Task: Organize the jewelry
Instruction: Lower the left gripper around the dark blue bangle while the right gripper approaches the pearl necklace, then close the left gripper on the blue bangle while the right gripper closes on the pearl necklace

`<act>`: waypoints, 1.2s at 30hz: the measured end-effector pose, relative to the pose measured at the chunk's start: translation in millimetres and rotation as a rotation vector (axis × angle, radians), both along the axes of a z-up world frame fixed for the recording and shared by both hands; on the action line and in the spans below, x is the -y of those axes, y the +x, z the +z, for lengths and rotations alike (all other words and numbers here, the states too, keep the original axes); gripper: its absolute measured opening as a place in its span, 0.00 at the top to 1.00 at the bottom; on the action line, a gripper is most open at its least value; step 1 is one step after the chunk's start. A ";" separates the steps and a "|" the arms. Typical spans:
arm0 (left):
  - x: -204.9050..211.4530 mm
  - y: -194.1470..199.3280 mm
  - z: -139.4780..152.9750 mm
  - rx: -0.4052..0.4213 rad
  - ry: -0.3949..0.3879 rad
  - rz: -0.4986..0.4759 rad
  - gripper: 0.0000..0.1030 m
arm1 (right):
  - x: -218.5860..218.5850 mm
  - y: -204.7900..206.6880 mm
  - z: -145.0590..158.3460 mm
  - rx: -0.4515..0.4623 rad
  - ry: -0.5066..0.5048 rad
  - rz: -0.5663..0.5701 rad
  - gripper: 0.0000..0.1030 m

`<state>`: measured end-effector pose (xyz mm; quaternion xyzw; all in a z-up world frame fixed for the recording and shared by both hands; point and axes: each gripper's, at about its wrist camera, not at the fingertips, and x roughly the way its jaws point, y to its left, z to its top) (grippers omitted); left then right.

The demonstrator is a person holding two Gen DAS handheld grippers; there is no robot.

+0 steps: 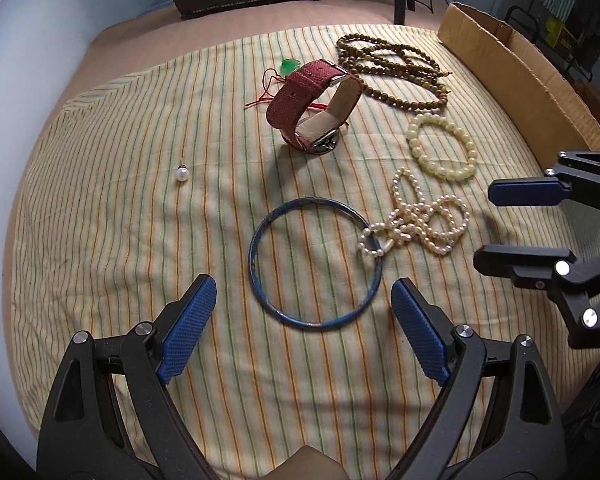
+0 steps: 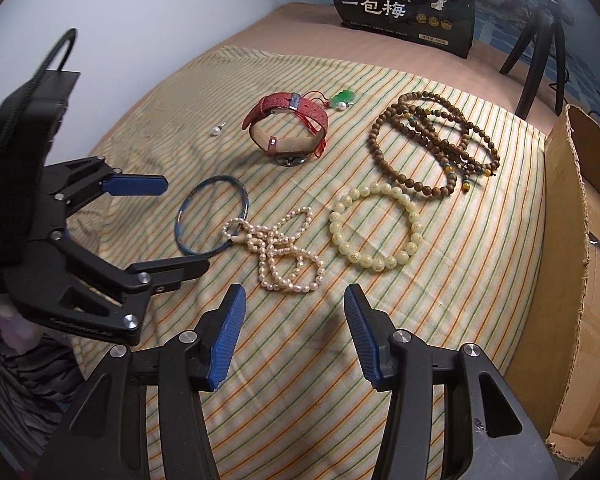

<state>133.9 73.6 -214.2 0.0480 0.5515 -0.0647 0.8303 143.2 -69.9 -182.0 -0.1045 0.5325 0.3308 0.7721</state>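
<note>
On the striped cloth (image 1: 100, 220) we logged a blue bangle (image 1: 315, 261) touching a pearl strand (image 1: 420, 216), near a red watch (image 1: 314, 108), with left tongs (image 1: 303, 308) and right tongs (image 2: 294, 320) both spread, empty.

Striped woven cloth (image 1: 140, 240), glossy pearl strand (image 1: 420, 216), matt wooden beads (image 2: 432, 140), textured red watch strap (image 1: 300, 92), rough cardboard box (image 2: 572, 240)
</note>
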 end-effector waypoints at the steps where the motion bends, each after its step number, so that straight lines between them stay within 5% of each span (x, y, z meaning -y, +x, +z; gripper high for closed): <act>1: 0.4 1.1 -1.0 -0.002 0.001 -0.002 0.11 | -0.8 0.2 -0.4 0.004 -0.003 0.003 0.52; 10: -5.4 9.2 -8.6 -0.011 -0.012 0.025 0.11 | -5.3 0.3 -4.6 0.002 -0.010 0.009 0.59; 20: -17.6 9.2 -4.6 0.002 -0.026 0.037 0.29 | -14.9 2.9 -10.2 0.019 -0.030 0.021 0.60; 36: -39.7 3.1 -1.4 0.016 -0.044 0.063 0.29 | -42.8 10.4 -18.4 0.074 -0.077 0.058 0.59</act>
